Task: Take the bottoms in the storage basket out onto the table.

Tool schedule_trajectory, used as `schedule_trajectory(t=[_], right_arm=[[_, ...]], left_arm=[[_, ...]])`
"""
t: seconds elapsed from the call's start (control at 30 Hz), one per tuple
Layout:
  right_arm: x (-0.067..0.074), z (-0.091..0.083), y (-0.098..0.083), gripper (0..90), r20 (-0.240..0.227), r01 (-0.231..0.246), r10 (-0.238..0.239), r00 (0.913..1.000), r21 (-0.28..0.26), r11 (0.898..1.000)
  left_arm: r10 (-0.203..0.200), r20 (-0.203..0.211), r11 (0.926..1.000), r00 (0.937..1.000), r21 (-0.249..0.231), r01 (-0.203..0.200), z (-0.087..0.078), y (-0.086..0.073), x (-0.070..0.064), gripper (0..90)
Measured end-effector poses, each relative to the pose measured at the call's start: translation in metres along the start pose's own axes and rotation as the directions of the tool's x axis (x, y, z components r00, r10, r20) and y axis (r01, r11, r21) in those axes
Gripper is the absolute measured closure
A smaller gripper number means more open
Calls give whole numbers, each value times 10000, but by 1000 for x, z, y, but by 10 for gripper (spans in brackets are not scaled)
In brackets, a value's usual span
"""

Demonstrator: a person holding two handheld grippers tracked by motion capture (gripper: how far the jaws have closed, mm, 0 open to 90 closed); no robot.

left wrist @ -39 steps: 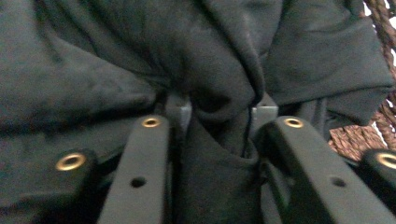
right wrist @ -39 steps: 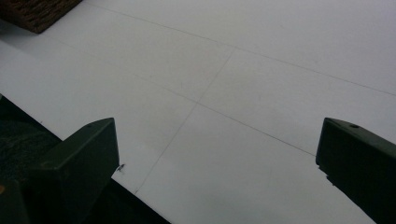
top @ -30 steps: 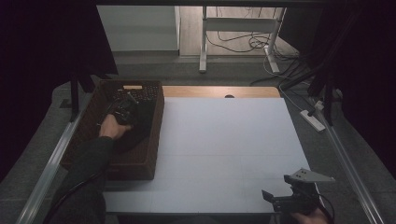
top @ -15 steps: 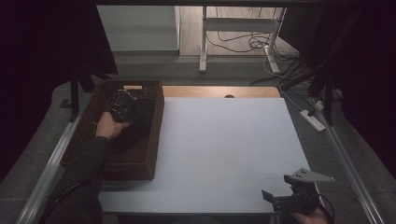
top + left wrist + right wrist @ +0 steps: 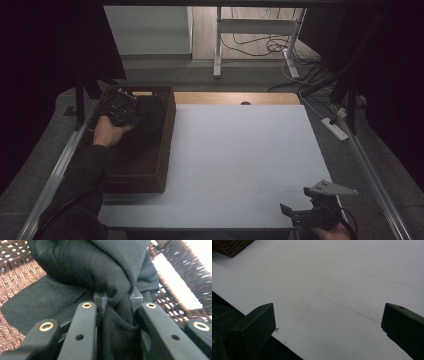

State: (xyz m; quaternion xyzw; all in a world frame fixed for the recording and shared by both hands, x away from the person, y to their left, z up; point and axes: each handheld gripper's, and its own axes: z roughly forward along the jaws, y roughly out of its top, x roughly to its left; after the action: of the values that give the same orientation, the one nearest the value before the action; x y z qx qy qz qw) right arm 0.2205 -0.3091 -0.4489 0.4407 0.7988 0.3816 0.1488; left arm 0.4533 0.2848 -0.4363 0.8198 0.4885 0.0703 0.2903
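A fold of dark charcoal cloth [image 5: 100,272] is seen pinched between the jaws of the left tongs [image 5: 116,300], clenched on it, inside a dark brown woven wicker basket [image 5: 150,170]. In the high view the left tongs [image 5: 122,107] are held over the far end of the basket, with the cloth [image 5: 150,112] bunched just beside them and draped down into the basket. The basket is placed at the left edge of the white desk [image 5: 240,160]. The right tongs [image 5: 312,212] are held low at the near right corner of the desk, well apart from the basket. In the right gripper view the jaws are spread wide, released, with bare desk [image 5: 337,285] between them and a basket corner [image 5: 232,246] at top left.
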Motion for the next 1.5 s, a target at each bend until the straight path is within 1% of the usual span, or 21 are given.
schedule_trajectory(t=[0.23,0.47,0.8,0.9,1.2,1.4,1.5], right_arm=[[0,0,0,0,3,1,-1,10000,4,10000],[0,1,1,0,2,9,-9,10000,14,10000],[1,0,1,0,24,11,-11,10000,25,10000],[1,0,0,0,23,7,-7,10000,22,10000],[1,0,0,0,35,22,-22,10000,29,10000],[0,0,0,0,38,12,-12,10000,14,10000],[1,0,0,0,44,32,-32,10000,24,10000]], left_arm=[[76,10,9993,10000,-378,-75,-17,0,-2,751],[166,38,9970,9999,-752,-162,-33,1,-5,752],[256,2,9936,9997,-1103,-255,-55,6,-7,753],[245,-17,9920,9997,-1242,-246,-61,8,-8,753],[376,-161,9875,9992,-1525,-396,-82,13,-12,753],[402,-153,9833,9991,-1771,-422,-96,16,-15,752],[477,-174,9814,9987,-1851,-501,-102,17,-17,752]])
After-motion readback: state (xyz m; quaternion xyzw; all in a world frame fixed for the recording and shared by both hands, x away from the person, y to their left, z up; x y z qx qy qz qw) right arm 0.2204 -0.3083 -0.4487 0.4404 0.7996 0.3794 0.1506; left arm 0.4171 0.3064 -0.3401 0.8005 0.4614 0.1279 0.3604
